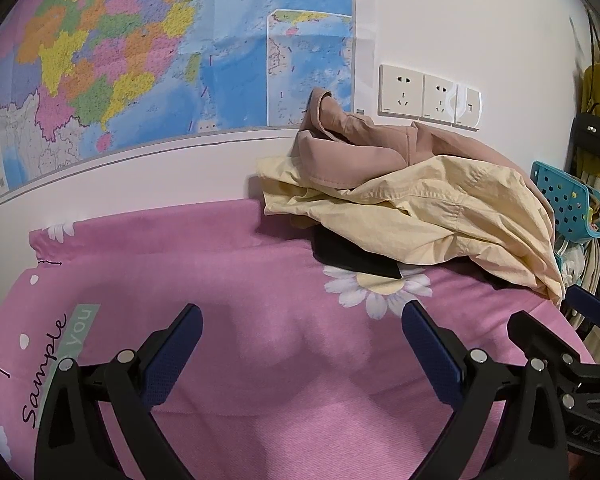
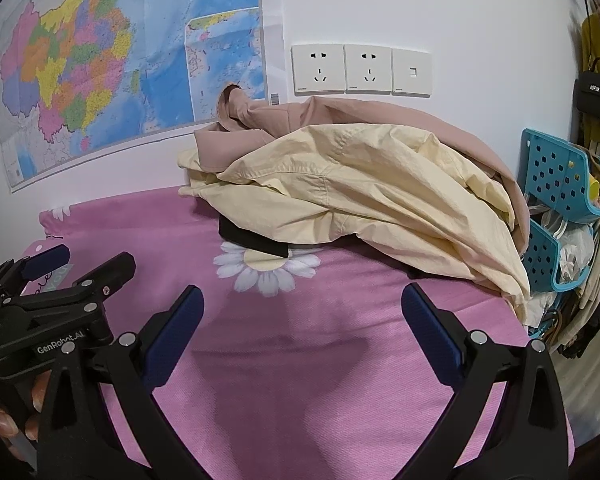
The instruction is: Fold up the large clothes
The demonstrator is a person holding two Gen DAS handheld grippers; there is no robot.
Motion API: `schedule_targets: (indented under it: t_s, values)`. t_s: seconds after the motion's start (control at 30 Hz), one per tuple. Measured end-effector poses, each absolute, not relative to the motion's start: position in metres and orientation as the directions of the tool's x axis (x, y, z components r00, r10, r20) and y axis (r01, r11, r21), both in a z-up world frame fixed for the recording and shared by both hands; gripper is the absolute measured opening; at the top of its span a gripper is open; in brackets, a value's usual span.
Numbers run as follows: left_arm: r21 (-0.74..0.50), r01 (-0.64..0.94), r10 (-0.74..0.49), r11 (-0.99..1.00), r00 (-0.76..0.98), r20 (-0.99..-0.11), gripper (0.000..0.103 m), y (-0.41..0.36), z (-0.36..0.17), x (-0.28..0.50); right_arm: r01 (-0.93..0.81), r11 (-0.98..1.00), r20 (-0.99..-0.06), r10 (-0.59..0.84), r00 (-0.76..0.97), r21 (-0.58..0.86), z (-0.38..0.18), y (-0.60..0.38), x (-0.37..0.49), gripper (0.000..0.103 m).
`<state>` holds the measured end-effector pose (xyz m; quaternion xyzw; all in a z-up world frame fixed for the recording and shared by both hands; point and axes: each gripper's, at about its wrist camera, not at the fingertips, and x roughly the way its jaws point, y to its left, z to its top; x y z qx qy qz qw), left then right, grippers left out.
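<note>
Your left gripper (image 1: 300, 324) and right gripper (image 2: 302, 306) both hover above the near part of the pink bedsheet (image 1: 228, 264), side by side. Each has its jaws spread wide, blue pads (image 2: 180, 328) facing inward, and neither has hold of anything; only bare sheet shows between the fingers. In the right wrist view your left gripper appears at the sheet's left edge, likewise spread, with your fingers (image 2: 4, 420) wrapped on its handle.

The clothes lie in one loose heap at the far right corner of the bed, against the wall. A cream-yellow garment (image 2: 340, 192) lies crumpled on top and to the front. A dusty-pink garment (image 2: 260, 120) lies behind and under it, one end rising against the wall map (image 2: 100, 72). A black item (image 2: 252, 242) pokes out from beneath the heap's near edge, touching a printed daisy (image 2: 266, 270).

Three wall sockets (image 2: 360, 69) sit above the heap; a blue perforated rack (image 2: 556, 184) stands beyond the bed's right edge.
</note>
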<state>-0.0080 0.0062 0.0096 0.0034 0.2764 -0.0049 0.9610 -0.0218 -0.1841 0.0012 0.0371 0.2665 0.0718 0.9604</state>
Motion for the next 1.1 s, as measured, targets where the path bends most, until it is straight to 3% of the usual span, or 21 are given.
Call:
schedule_targets:
  t_s: [1.1]
  values:
    - [0.004, 0.021, -0.016, 1.0, 0.855, -0.518, 0.096, 0.0043, 0.0122, -0.0112, -0.12, 0.986, -0.487, 0.163, 0.858, 0.119, 0.0039, -0.1873, -0.022, 0.097]
